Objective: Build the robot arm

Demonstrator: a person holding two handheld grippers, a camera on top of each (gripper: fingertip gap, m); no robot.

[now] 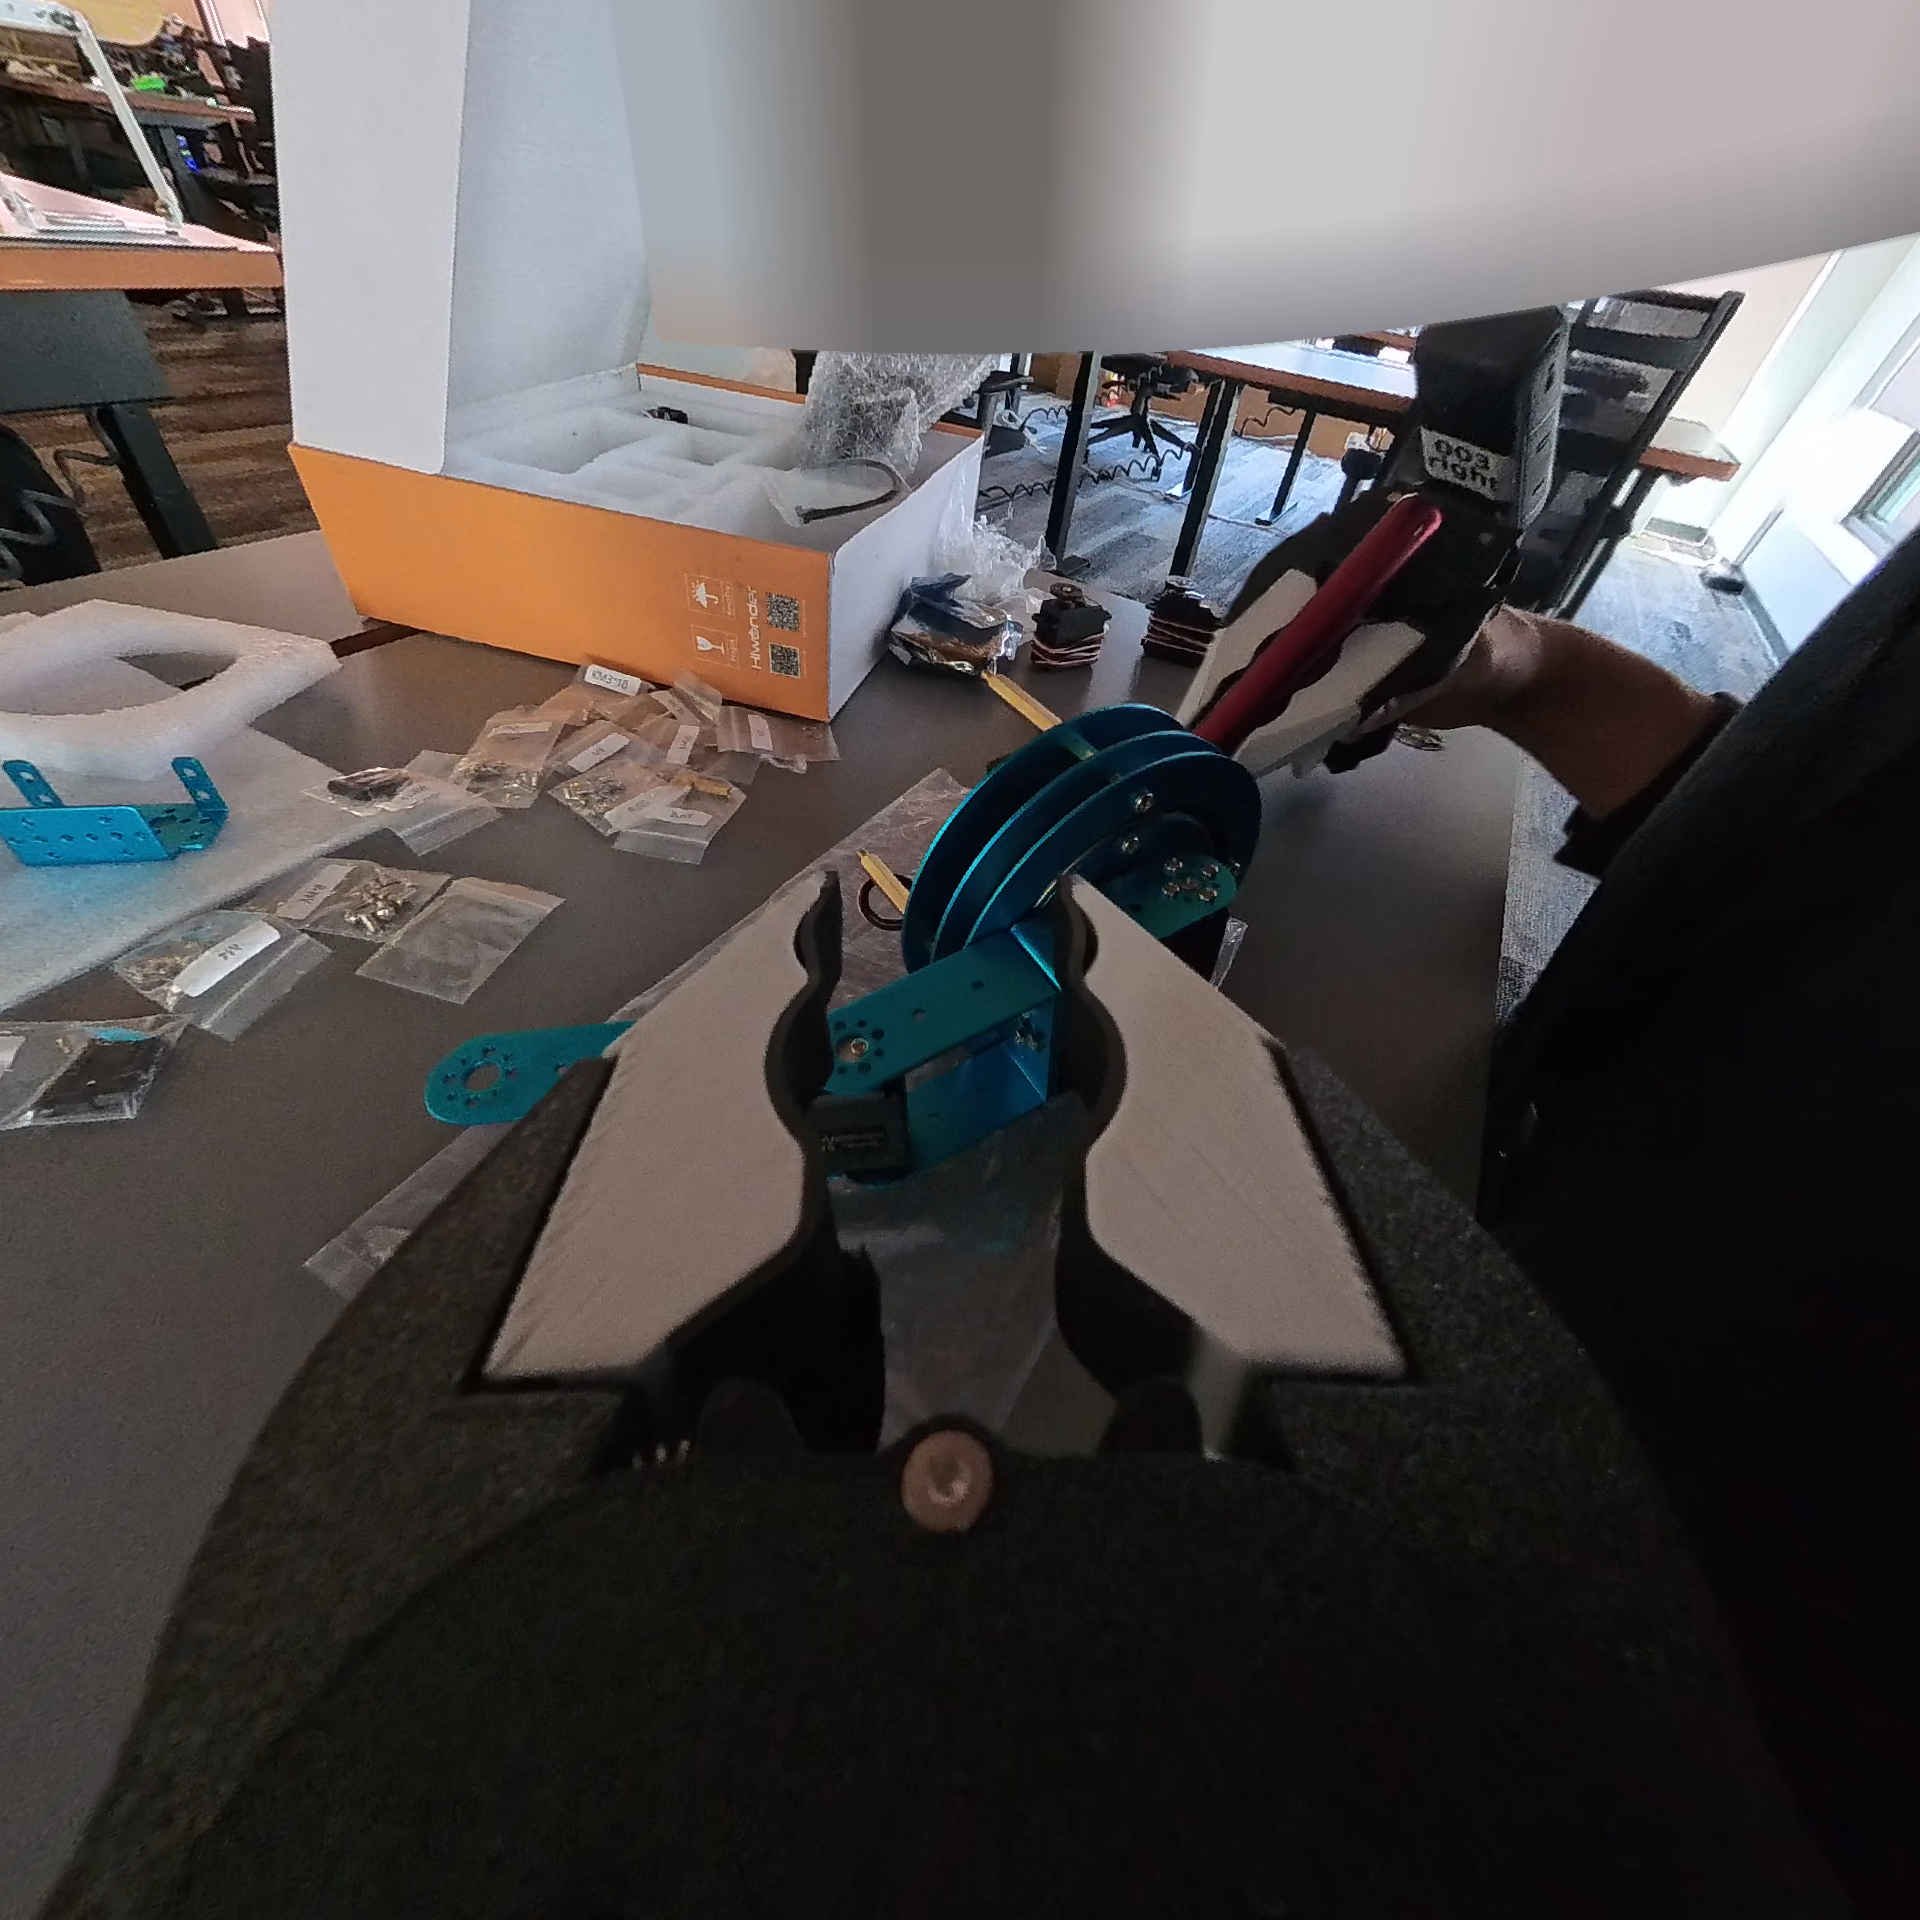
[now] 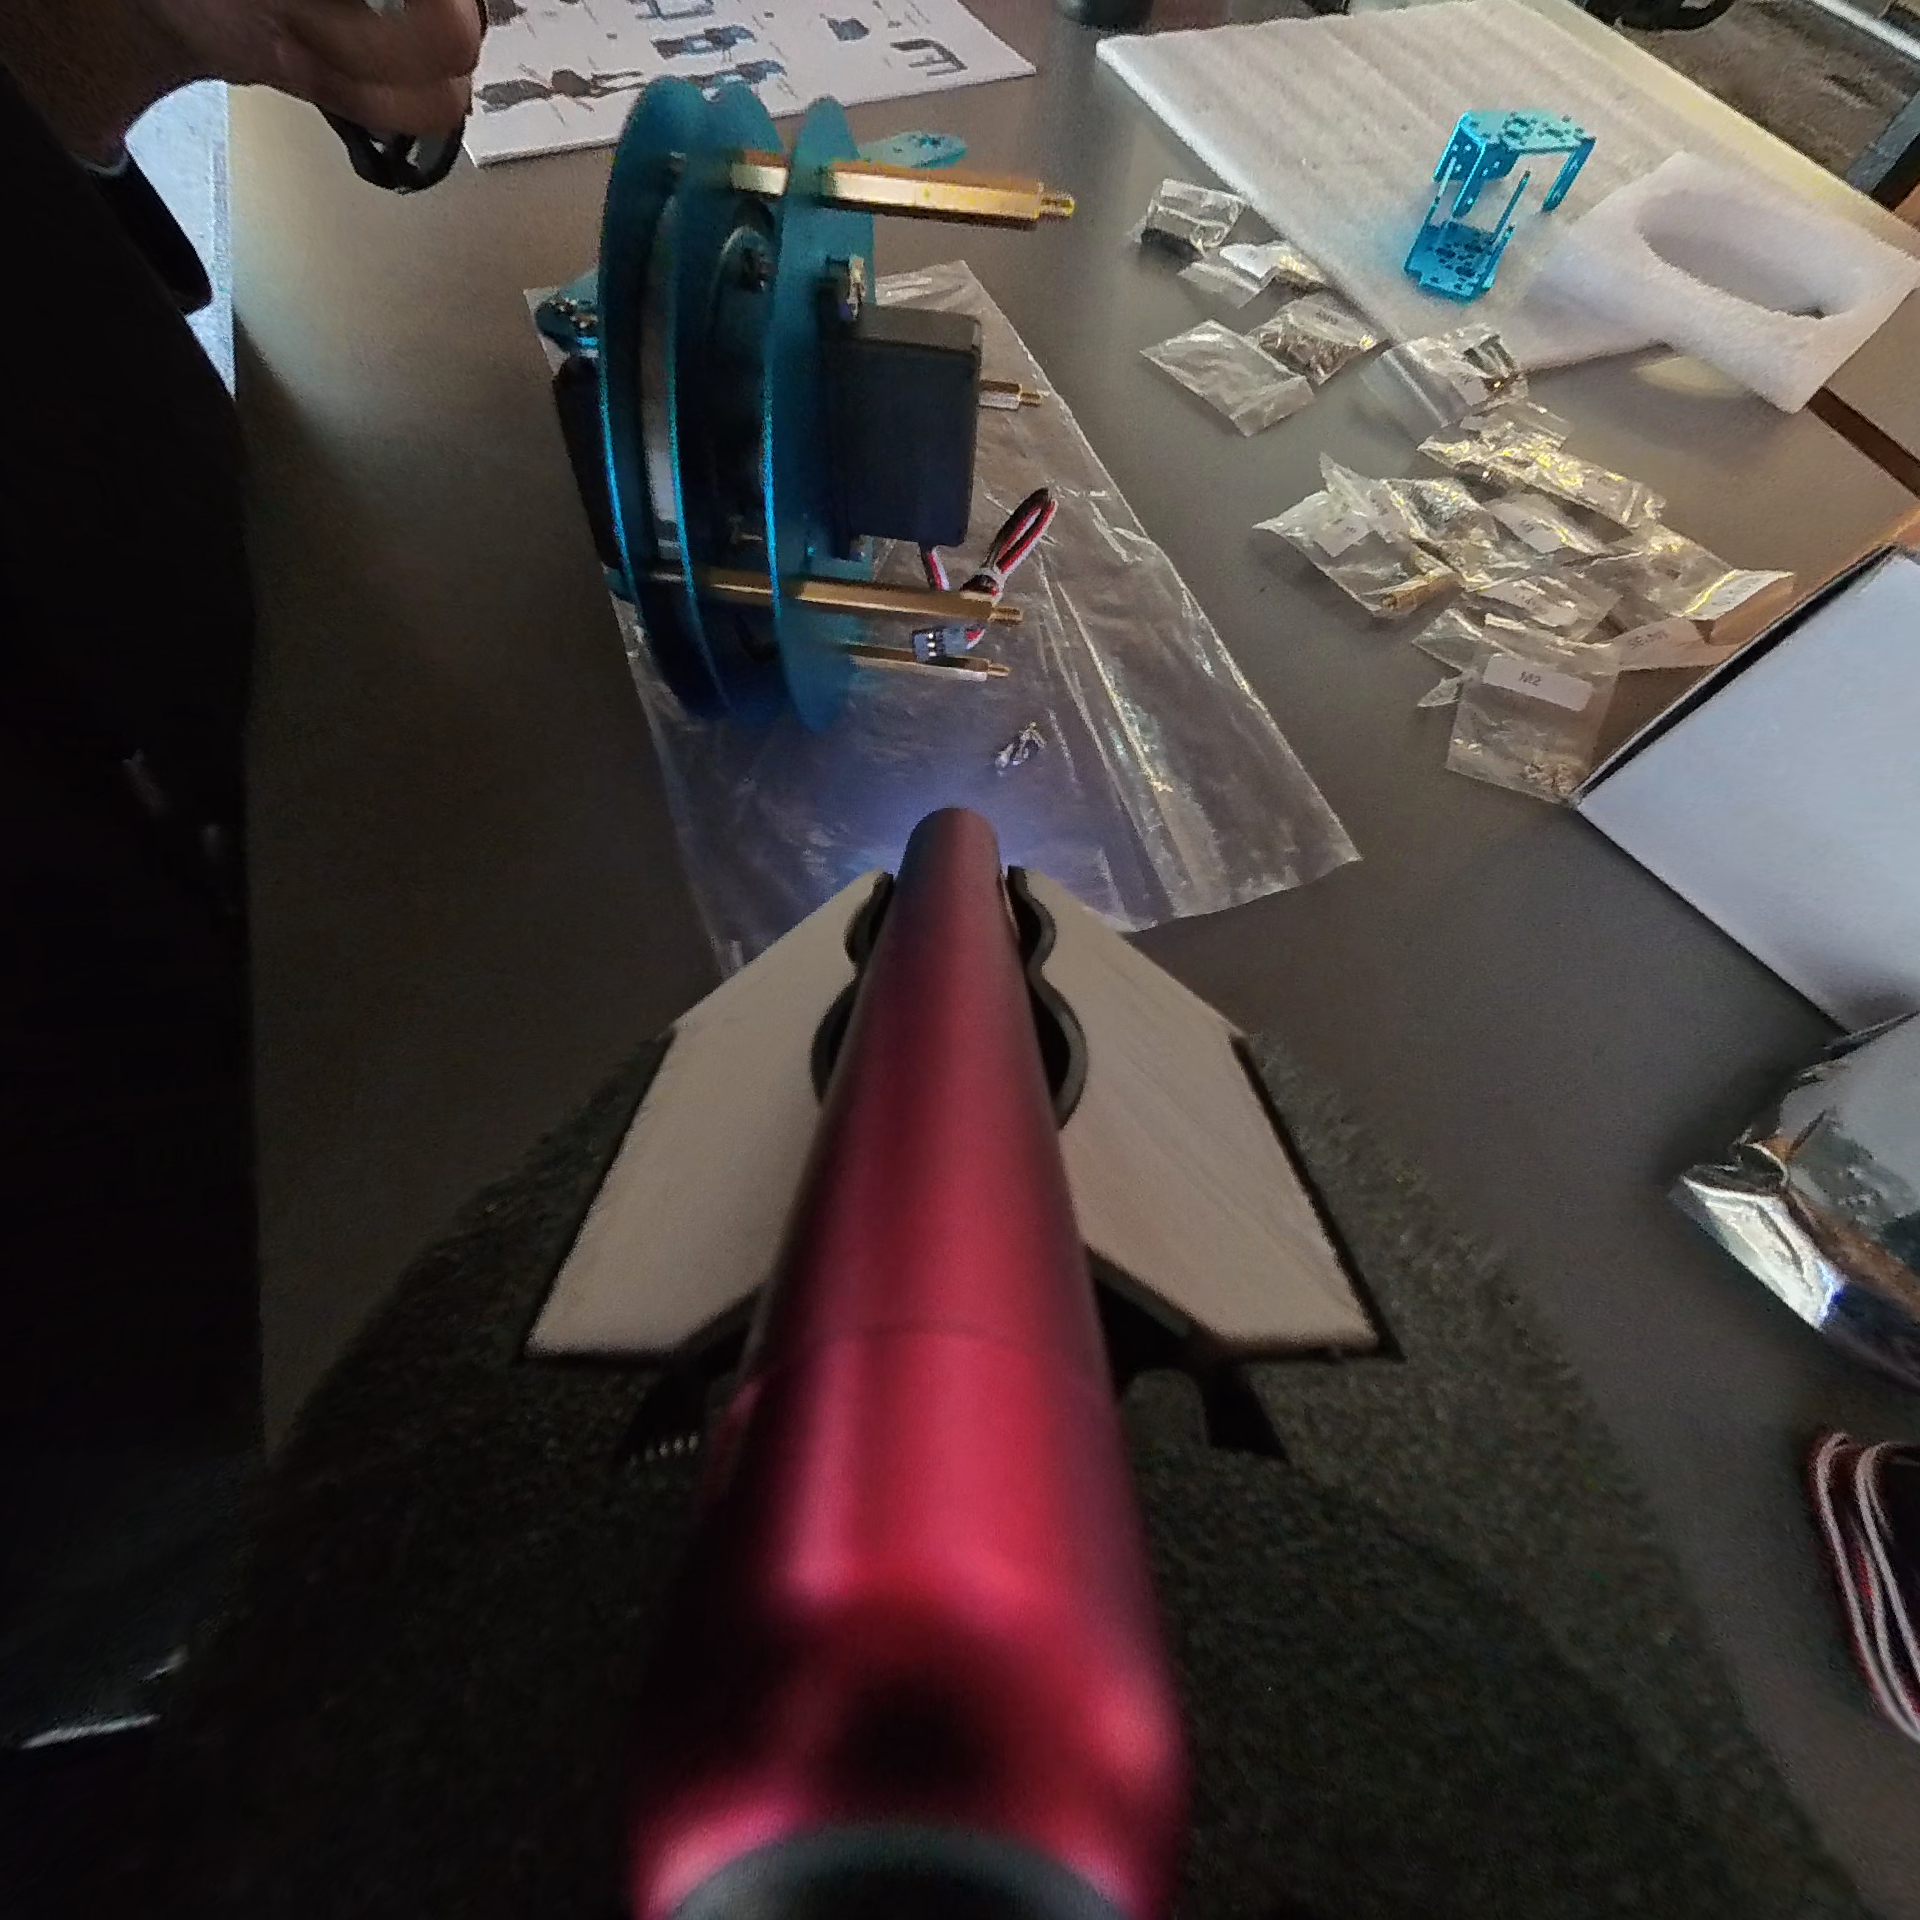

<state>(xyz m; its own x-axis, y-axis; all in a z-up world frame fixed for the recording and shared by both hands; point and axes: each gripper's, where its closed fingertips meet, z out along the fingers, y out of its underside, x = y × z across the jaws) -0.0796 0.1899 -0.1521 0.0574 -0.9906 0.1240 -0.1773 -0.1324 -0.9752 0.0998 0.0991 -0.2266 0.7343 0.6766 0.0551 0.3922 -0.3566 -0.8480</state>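
My left gripper (image 1: 951, 935) is shut on the blue bracket (image 1: 935, 997) of a blue disc assembly (image 1: 1091, 821). The assembly carries a black servo and brass standoffs and stands on edge on a clear plastic bag (image 2: 1091, 727). My right gripper (image 2: 951, 883) is shut on a red power screwdriver (image 2: 914, 1299). The screwdriver's lit tip points at the bag, just short of the disc assembly (image 2: 727, 416) and near a few loose screws (image 2: 1018, 748). In the left wrist view the right gripper (image 1: 1299, 675) holds the screwdriver (image 1: 1320, 623) right behind the discs.
An open orange and white box (image 1: 582, 582) with foam stands at the back. Small bags of screws (image 1: 623, 769) lie scattered on the grey table (image 1: 208, 1299). A blue U bracket (image 1: 104, 821) lies on foam, with servos (image 1: 1070, 623) near the box. A printed sheet (image 2: 727, 62) and a silver bag (image 2: 1818, 1226) lie nearby. About 20 cm separates my left fingertips from my right.
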